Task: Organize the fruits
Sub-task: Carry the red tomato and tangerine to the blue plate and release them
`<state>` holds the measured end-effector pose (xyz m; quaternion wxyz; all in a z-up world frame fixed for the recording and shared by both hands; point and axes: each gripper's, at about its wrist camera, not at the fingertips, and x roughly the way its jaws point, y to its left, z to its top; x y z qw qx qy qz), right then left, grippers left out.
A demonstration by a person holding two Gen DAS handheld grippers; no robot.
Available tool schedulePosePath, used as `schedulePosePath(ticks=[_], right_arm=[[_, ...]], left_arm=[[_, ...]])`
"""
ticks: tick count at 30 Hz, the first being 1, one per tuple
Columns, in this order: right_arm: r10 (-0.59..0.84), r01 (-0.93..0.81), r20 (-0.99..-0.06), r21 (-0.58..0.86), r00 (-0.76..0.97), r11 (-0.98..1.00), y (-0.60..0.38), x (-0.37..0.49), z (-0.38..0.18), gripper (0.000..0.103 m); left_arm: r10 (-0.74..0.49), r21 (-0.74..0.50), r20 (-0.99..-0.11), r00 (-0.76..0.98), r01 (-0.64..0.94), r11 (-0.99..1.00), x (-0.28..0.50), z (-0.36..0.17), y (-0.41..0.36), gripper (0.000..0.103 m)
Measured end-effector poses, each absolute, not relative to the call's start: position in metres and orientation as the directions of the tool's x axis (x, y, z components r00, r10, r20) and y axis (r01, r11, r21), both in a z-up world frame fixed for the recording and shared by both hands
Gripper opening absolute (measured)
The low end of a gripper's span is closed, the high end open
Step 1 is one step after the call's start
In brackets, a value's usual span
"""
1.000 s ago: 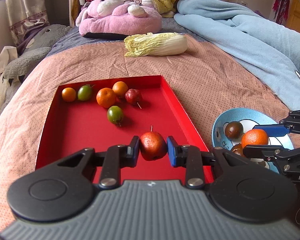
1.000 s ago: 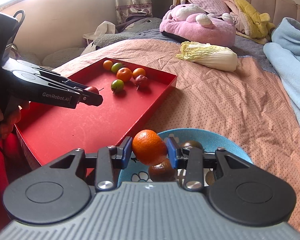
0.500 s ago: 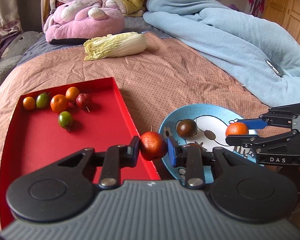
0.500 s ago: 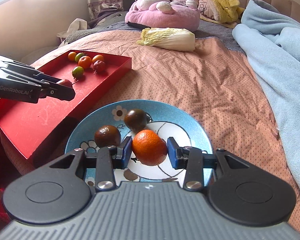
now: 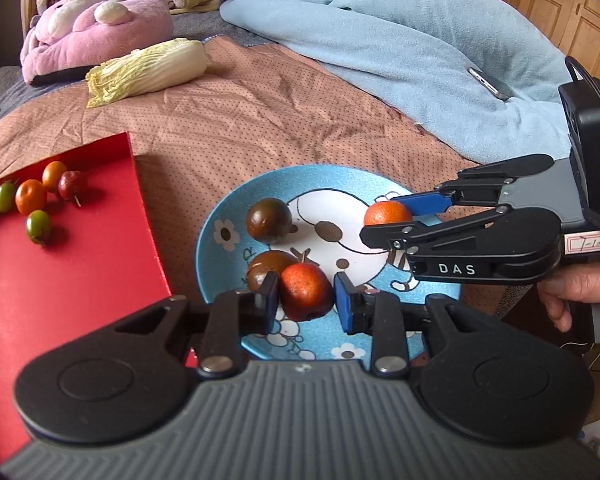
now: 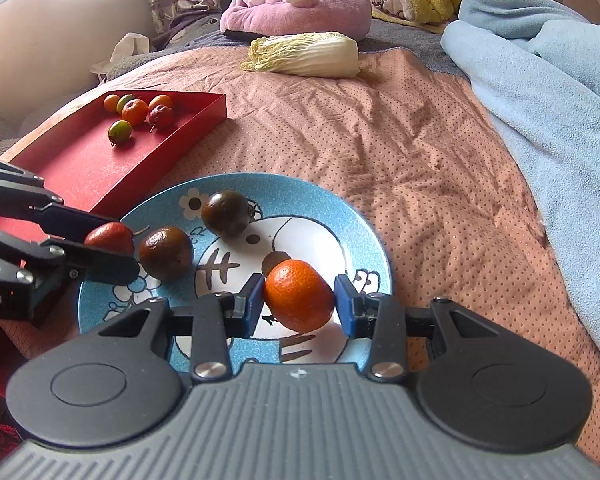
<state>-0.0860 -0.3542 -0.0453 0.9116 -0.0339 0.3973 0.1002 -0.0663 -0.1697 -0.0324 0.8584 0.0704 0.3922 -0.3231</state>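
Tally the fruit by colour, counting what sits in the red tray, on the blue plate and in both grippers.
Orange fruit: 4
Green fruit: 2
Red fruit: 2
Dark brown fruit: 2
Total: 10

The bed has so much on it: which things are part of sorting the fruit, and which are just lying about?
Part of the job:
- red fruit in left gripper
- orange in right gripper
- blue plate
- red tray

Lying about:
- cabbage
- pink plush
- blue blanket
- phone
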Motion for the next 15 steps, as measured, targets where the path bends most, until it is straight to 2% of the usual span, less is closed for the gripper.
schedulePosePath(ticks=[15], right_arm=[[0.156,-0.202,-0.734,0.026,0.661,0.979,-0.352,-0.077,-0.053,0.044]], left_arm=[[-0.485,-0.105,-0.757,0.437,0.651,0.752,-0.076,-0.052,-0.192,0.033]])
